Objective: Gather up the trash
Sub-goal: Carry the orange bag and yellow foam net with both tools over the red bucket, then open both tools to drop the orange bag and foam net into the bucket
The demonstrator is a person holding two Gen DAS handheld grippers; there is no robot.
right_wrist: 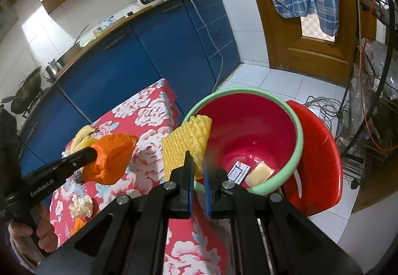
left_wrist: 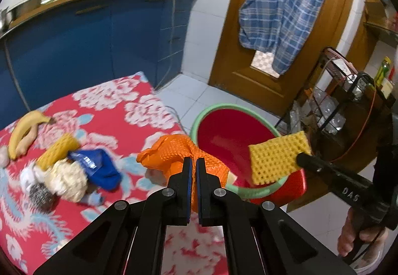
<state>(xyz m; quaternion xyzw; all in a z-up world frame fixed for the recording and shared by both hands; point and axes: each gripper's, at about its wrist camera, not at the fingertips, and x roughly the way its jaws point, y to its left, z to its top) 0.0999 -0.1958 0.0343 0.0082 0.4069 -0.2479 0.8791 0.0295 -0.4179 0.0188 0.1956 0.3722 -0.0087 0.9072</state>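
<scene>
1. Gripping an orange foam net (left_wrist: pixel 184 155), the left gripper (left_wrist: pixel 194 163) has its jaws clamped beside the basin (left_wrist: pixel 199 118) rim.
2. Clamped in the right gripper (right_wrist: pixel 197 163), a yellow foam net (right_wrist: pixel 186 143) hangs over the basin rim, long axis pointing up and away.

Basin (right_wrist: pixel 297 135) beside table (right_wrist: pixel 149 111), apparently holding two scraps (right_wrist: pixel 260 171).

Basin (right_wrist: pixel 296 123): glossy smooth plastic, red inside with a pale green rim. Stool (right_wrist: pixel 323 158) at its 3 o'clock: glossy red plastic. Yellow foam net (right_wrist: pixel 185 143) and orange foam net (left_wrist: pixel 174 150): matt, dimpled foam mesh. Tablecloth (left_wrist: pixel 119 111): matt printed cloth at the basin's 9 o'clock. Door (left_wrist: pixel 248 51): varnished wood. Plaid shirt (left_wrist: pixel 286 1): soft woven cloth. Gripper fingers (left_wrist: pixel 186 180): matt black plastic.
</scene>
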